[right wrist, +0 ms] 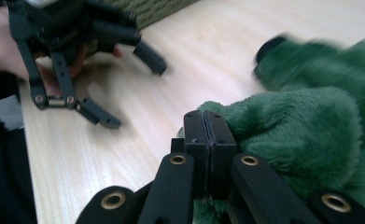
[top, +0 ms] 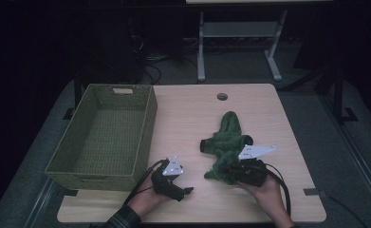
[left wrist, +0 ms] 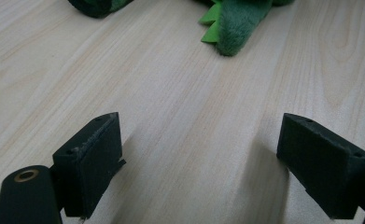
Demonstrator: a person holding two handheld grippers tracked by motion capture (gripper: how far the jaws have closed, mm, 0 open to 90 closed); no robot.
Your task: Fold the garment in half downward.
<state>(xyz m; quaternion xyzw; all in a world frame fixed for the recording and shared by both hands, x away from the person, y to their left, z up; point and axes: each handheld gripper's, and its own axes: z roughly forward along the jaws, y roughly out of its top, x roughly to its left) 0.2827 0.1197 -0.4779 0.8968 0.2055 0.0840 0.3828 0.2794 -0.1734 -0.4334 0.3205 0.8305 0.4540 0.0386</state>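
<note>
A green plush toy [top: 226, 142] lies crumpled on the right half of the wooden table [top: 188, 118]. My right gripper [top: 223, 167] sits at the toy's near edge. In the right gripper view its jaws [right wrist: 210, 121] are pressed flat together, with the plush [right wrist: 301, 130] bunched around their tips, so a thin fold seems pinched. My left gripper [top: 185, 187] rests low over bare wood near the front edge, and its jaws [left wrist: 199, 158] stand wide with nothing between them. The toy's tail tip [left wrist: 238, 23] lies well ahead of them. The right gripper view also shows the left gripper [right wrist: 136, 95], open.
A green woven basket [top: 145, 128] with nothing in it stands on the left of the table, just beyond the left hand. A cable hole [top: 222, 96] sits near the table's far edge. Desk legs and cables fill the dark floor behind.
</note>
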